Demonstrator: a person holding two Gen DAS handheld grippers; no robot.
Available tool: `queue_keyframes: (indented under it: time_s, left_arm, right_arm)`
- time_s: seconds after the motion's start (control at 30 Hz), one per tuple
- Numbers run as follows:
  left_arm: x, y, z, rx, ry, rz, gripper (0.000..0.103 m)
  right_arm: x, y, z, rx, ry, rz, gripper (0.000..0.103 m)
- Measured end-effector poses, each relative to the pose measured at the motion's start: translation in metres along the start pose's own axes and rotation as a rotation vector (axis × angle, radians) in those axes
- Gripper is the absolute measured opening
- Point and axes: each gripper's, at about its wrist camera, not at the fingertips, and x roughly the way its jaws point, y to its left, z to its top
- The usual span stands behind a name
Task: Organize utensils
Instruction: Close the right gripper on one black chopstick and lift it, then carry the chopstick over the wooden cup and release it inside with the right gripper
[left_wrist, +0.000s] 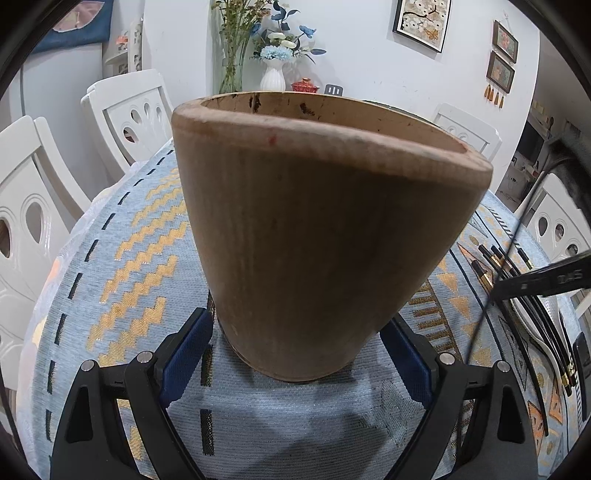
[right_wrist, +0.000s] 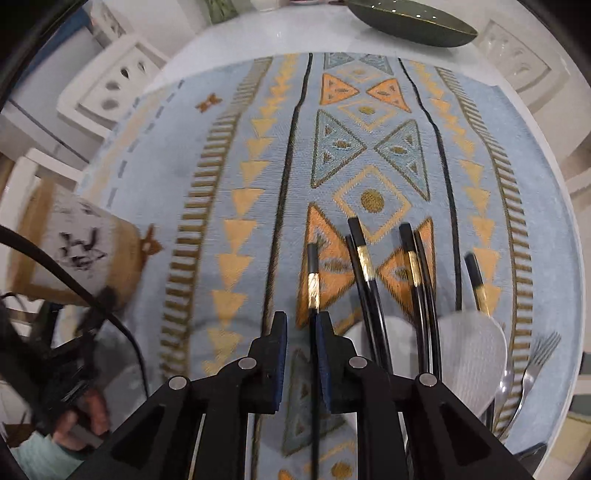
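Observation:
A tall wooden utensil holder (left_wrist: 325, 221) stands on the patterned cloth, and my left gripper (left_wrist: 297, 319) is shut on its base, one blue pad on each side. The holder (right_wrist: 81, 243) also shows at the left in the right wrist view, its white side marked with black. My right gripper (right_wrist: 301, 325) points steeply down at the cloth. A black chopstick with a gold band (right_wrist: 313, 280) runs between its jaws, lying against the right pad, with a clear gap to the left pad. Several more black chopsticks (right_wrist: 364, 258) lie just to its right.
White spoons (right_wrist: 472, 354) and a metal fork (right_wrist: 535, 362) lie at the right beside the chopsticks. A dark green leaf-shaped dish (right_wrist: 410, 22) sits at the table's far edge. White chairs (left_wrist: 129, 110) ring the table; a white vase of flowers (left_wrist: 273, 77) stands behind.

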Motion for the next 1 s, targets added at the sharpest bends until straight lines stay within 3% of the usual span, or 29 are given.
queue_keyframes:
  time_s: [0.07,0.17,0.23,0.33,0.4,0.57,0.87,1.0]
  left_arm:
    - [0.001,0.0,0.001,-0.001,0.001,-0.001,0.093]
    - [0.002,0.0,0.002,-0.003,0.006,-0.003,0.093]
    - [0.003,0.0,0.002,-0.004,0.01,-0.004,0.093]
    - [0.003,0.001,0.003,-0.004,0.01,-0.004,0.093]
    - [0.003,0.001,0.004,-0.005,0.01,-0.005,0.093]
    - [0.003,0.001,0.004,-0.004,0.01,-0.004,0.093]
    - [0.004,0.002,0.006,-0.005,0.013,-0.004,0.093]
    - [0.004,0.002,0.005,-0.005,0.014,-0.004,0.093]
  right_arm:
    - [0.013,-0.001,0.006,-0.002,0.036,-0.046,0.019]
    - [0.016,0.004,0.01,-0.024,0.024,-0.056,0.02]
    - [0.016,0.009,0.012,-0.024,0.018,-0.058,0.006]
    - [0.007,0.01,0.015,-0.003,-0.017,-0.021,0.006]
    - [-0.013,0.009,0.013,0.006,-0.101,0.047,0.006]
    - [-0.08,0.016,0.008,-0.021,-0.275,0.116,0.006]
    - [-0.183,0.062,0.014,-0.129,-0.573,0.158,0.006]
    - [-0.223,0.089,0.03,-0.176,-0.695,0.222,0.006]
